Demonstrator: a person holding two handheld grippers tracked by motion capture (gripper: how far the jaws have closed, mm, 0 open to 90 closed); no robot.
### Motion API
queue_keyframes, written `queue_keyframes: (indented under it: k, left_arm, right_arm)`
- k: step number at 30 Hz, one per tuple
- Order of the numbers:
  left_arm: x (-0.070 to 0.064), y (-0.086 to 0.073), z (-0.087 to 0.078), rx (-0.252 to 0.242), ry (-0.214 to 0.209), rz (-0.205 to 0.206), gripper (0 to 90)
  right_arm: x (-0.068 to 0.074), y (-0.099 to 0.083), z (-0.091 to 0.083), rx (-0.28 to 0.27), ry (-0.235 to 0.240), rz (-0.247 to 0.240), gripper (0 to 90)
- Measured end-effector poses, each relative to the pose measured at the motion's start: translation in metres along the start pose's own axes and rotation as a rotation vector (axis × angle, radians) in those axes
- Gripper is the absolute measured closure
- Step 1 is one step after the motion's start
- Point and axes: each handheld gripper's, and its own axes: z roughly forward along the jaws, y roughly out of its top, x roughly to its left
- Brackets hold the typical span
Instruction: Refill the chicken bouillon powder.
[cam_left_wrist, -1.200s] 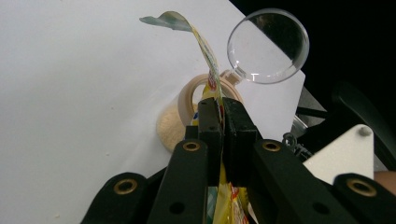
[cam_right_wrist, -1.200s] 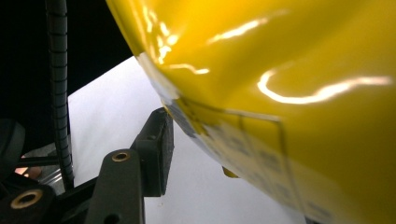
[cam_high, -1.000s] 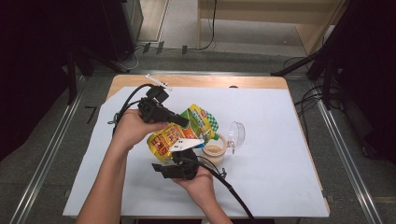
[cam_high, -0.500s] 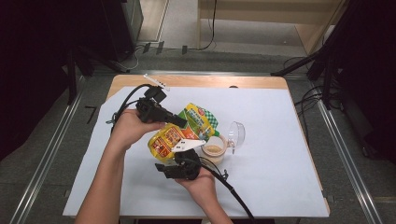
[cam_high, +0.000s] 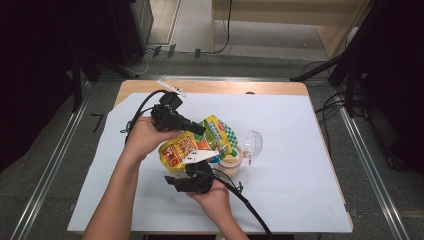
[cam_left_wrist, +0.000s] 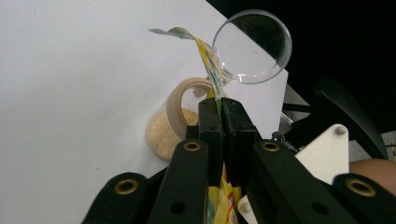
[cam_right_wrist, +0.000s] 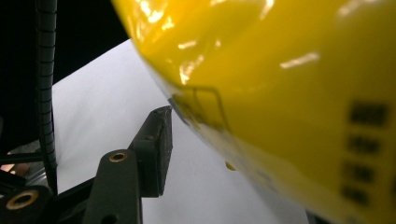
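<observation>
My left claw is clenched on the yellow pouch above the jar; my right claw's grip I cannot tell; white worktop.

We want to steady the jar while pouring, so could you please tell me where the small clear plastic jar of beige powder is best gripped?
Probably across the small clear plastic jar wall, below its rim, coming from its open right side. The hinged clear lid stands open at the far right, the yellow printed pouch held shut in the left gripper overhangs its left, and the right gripper sits close in front.
</observation>
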Motion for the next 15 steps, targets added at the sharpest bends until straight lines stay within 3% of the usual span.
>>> queue_keyframes:
  k: [8, 15]
  left_arm:
    - [0.004, -0.007, -0.011, -0.002, -0.039, 0.004, 90.0]
    - [0.003, -0.013, -0.022, -0.019, -0.069, 0.036, 90.0]
  right_arm:
    - [0.002, -0.001, 0.002, 0.015, 0.002, -0.009, 48.6]
    - [0.003, -0.003, 0.0, 0.005, -0.008, -0.022, 47.5]
